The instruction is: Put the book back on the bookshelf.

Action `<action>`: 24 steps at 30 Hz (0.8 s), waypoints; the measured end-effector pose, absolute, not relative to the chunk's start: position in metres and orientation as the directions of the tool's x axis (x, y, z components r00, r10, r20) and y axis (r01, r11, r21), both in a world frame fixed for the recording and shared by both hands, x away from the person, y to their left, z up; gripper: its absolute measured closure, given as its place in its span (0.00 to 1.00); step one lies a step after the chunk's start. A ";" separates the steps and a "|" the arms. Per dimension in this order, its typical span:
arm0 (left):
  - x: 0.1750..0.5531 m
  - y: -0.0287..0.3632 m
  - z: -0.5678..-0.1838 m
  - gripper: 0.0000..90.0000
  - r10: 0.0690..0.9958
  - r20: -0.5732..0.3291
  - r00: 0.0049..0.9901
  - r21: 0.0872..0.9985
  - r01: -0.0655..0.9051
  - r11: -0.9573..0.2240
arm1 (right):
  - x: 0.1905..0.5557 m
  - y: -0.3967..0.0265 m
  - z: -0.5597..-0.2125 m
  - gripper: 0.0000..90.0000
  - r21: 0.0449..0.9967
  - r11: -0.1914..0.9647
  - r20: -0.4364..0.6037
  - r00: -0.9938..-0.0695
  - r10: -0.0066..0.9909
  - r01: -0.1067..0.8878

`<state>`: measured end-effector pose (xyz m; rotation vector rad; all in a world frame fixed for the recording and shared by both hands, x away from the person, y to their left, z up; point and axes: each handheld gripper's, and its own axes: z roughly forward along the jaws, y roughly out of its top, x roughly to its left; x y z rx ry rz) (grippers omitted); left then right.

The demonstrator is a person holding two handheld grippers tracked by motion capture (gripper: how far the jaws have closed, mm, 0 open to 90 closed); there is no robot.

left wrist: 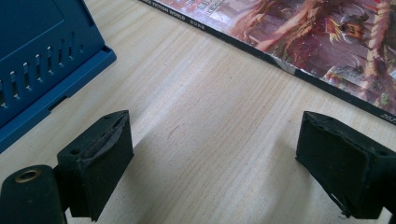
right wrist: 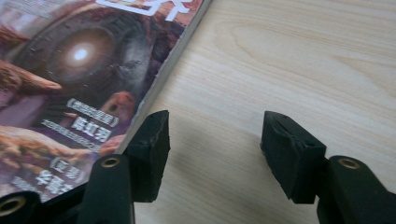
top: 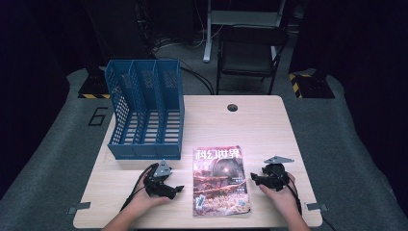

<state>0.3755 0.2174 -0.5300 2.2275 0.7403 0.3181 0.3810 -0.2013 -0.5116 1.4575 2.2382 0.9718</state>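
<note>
A magazine [top: 221,180] with a reddish cover lies flat near the table's front edge, between my two grippers. My left gripper [top: 175,189] rests on the wood just left of it, jaws wide open over bare table [left wrist: 212,163]; the magazine's spine [left wrist: 303,28] runs ahead of them. My right gripper [top: 253,179] sits at the magazine's right edge. Its jaws stand apart with only wood between them [right wrist: 215,149], and one pad [right wrist: 152,149] lies close beside the magazine's edge [right wrist: 70,70].
A blue three-slot file rack [top: 144,110] stands at the table's back left, its base close to the left gripper [left wrist: 37,60]. The wooden table [top: 260,125] has a cable hole [top: 232,107] at the back. A dark chair [top: 250,53] stands beyond.
</note>
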 end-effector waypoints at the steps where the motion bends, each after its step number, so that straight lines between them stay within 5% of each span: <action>1: 0.376 0.217 -0.530 0.12 0.598 -0.002 0.801 0.729 0.411 -0.548 | 0.381 -0.201 -0.512 0.48 0.678 0.257 0.111 -0.441 0.891 0.689; 24: 0.372 0.216 -0.530 0.13 0.612 0.008 0.791 0.728 0.415 -0.545 | 0.380 -0.162 -0.506 0.44 0.655 0.268 0.206 -0.508 0.837 0.706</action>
